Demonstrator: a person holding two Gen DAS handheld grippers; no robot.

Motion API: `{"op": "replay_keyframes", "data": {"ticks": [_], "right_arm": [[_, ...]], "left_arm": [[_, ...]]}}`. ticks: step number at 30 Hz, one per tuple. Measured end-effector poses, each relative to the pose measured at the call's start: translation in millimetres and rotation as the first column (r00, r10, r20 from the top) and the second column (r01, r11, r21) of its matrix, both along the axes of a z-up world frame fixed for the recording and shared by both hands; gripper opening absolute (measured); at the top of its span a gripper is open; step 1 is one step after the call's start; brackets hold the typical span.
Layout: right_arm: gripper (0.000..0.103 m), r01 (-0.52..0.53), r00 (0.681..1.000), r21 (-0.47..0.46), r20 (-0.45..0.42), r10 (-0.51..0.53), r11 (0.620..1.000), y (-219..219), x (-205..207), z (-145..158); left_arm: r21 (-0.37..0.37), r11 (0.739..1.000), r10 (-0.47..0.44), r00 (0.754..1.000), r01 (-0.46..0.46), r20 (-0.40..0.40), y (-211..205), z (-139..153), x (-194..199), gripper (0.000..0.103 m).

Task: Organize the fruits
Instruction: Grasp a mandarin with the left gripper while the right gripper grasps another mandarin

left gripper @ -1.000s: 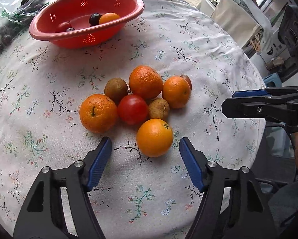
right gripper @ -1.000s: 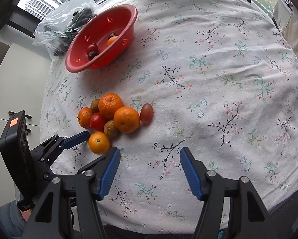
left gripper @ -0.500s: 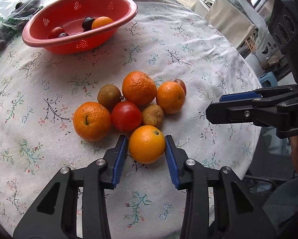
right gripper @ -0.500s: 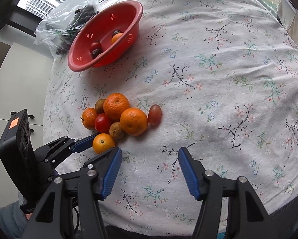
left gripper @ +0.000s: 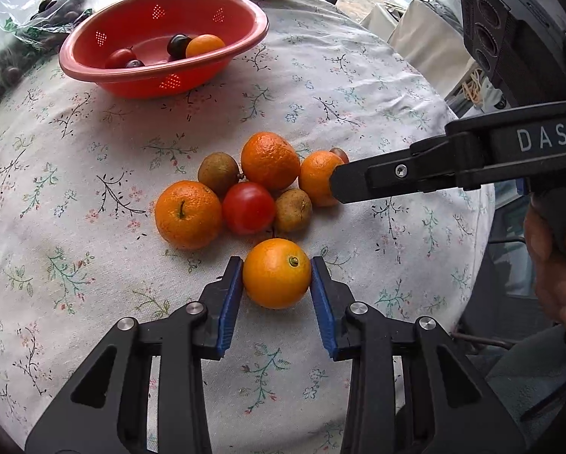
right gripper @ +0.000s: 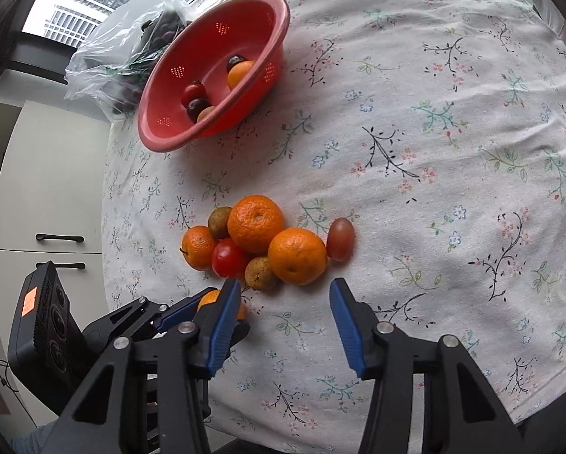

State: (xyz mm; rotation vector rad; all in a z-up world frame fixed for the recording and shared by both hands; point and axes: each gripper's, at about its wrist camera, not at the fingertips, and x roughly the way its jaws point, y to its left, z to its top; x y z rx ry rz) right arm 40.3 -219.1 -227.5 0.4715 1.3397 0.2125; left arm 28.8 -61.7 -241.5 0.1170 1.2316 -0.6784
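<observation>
- Orange fruit (left gripper: 276, 273) sits on the floral tablecloth (left gripper: 75, 249), just in front of the fruit pile (left gripper: 250, 185); my left gripper (left gripper: 276, 280) clamps it, both blue pads touching.
- My right gripper (right gripper: 284, 314) is spread wide, holding nothing, near the pile.
- Red colander (left gripper: 162, 83) is well apart, few fruits inside.

Smooth orange (left gripper: 276, 273) sits nearest the table's near edge, apart from the clustered fruits (left gripper: 262, 185); red colander (left gripper: 162, 43) holds four.
</observation>
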Motion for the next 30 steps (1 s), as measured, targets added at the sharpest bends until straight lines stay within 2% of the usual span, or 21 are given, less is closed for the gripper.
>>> {"op": "replay_keyframes", "data": {"ticks": [4,9,17,22,30], "right_arm": [[0.05,0.021,0.999,0.03,-0.028,-0.02,0.999,-1.7,3.0,-5.5],[0.048,0.112,0.991,0.116,-0.089,-0.102,0.987,-9.4,9.1,-14.0],[0.044,0.302,0.942,0.192,-0.209,-0.262,0.934,-28.6,13.9,-31.4],[0.042,0.326,0.931,0.209,-0.239,-0.275,0.922,-28.3,13.9,-38.8],[0.039,0.335,0.93,0.222,-0.237,-0.282,0.916,-31.3,12.1,-40.8]], "left_arm": [[-0.004,1.0,0.013,1.0,-0.013,-0.003,7.8,0.9,-1.1,0.033],[-0.007,1.0,0.025,1.0,-0.025,0.002,13.7,3.4,-3.0,0.033],[-0.011,1.0,0.023,1.0,-0.023,0.0,15.1,4.1,-1.9,0.033],[-0.011,1.0,0.017,1.0,-0.017,-0.004,16.3,2.3,-1.0,0.033],[-0.009,1.0,0.014,1.0,-0.014,-0.004,16.7,1.1,0.3,0.033]]}}
